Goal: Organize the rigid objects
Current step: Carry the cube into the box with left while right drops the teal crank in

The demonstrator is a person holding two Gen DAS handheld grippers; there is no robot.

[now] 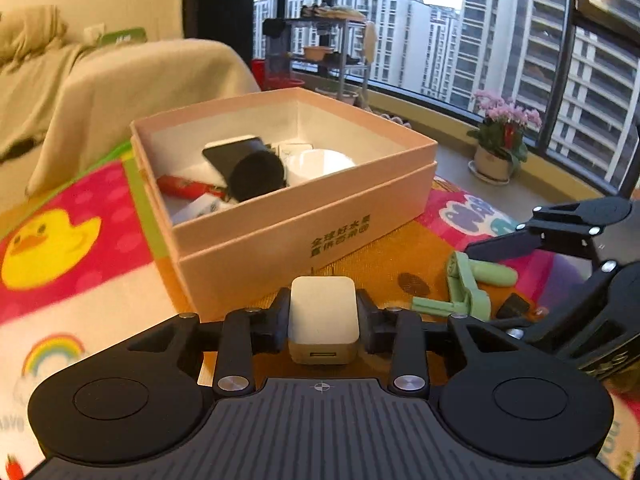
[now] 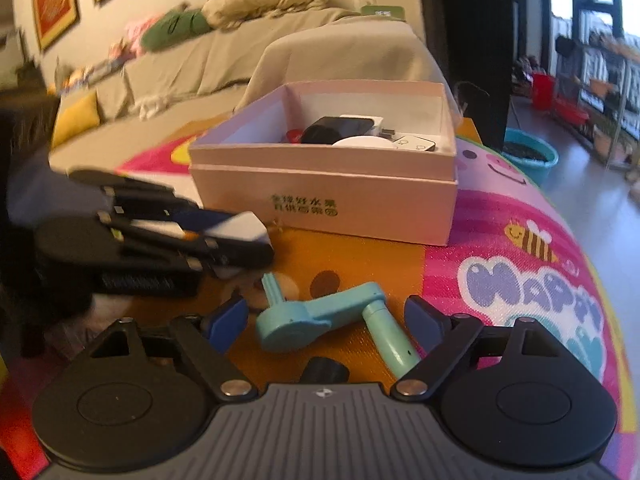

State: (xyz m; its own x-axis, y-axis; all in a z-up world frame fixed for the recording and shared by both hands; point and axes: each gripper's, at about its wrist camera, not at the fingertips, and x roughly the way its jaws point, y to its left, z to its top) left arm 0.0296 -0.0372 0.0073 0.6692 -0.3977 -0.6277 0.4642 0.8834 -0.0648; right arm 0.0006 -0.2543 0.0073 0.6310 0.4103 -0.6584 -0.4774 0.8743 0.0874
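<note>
The left gripper point(image 1: 323, 316) has its jaws clamped on a white charger point(image 1: 323, 314), pinching it from both sides with the USB port facing the camera; the charger is held above the orange part of the mat point(image 1: 72, 280), just in front of the pink box point(image 1: 304, 216). In the right wrist view the same gripper point(image 2: 240, 236) shows at the left, blurred, with the charger point(image 2: 244, 226) at its tip, near the box's point(image 2: 324, 196) front left corner. The right gripper point(image 2: 324, 322) has its jaws wide apart and holds nothing; between them on the mat point(image 2: 520, 216) lies a teal crank point(image 2: 320, 320), and I cannot tell whether either finger touches it. A small black piece point(image 2: 325, 369) sits just before the gripper body. The box stands open on the mat and holds a black cylinder point(image 1: 256, 176), a white bowl point(image 1: 320, 164), a red item point(image 1: 184, 186) and a few white pieces.
</note>
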